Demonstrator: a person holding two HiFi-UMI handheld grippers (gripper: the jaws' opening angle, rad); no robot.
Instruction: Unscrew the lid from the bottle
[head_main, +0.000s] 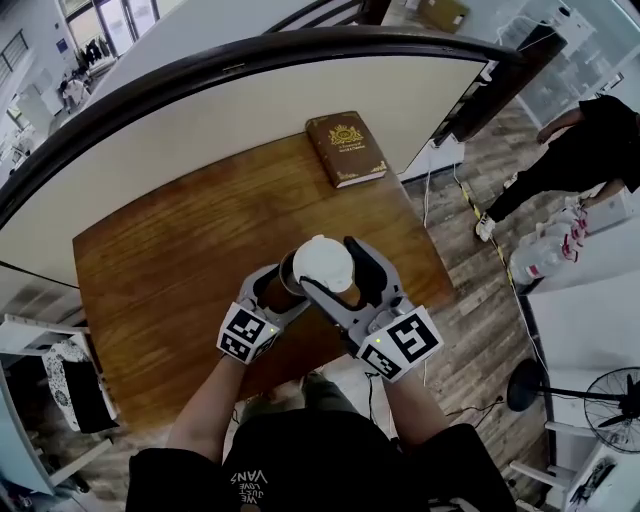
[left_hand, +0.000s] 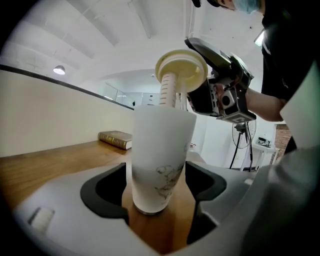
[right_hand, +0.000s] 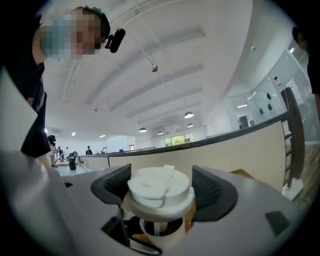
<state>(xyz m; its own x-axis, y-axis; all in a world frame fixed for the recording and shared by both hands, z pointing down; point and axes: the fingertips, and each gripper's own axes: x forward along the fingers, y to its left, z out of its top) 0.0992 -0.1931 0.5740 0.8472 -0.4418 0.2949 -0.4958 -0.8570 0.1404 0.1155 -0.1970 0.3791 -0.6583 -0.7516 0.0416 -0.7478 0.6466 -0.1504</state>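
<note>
While left gripper (left_hand: 156, 186) grips bottle (left_hand: 162, 145) | right gripper (right_hand: 161, 191) holds lid (left_hand: 181, 67) raised

A brown wooden table (head_main: 150, 290) fills the centre of the head view. Behind it curves a cream partition (head_main: 250, 110) with a dark top rail. A brown book (head_main: 346, 148) lies at the table's far edge. Wood-plank floor (head_main: 480, 330) shows at right and a standing fan (head_main: 612, 400) at lower right. The white beamed ceiling (right_hand: 165, 60) carries round lights (right_hand: 188, 115).

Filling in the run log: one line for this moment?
left gripper: grips bottle | right gripper: holds lid above bottle | lid: off
</note>
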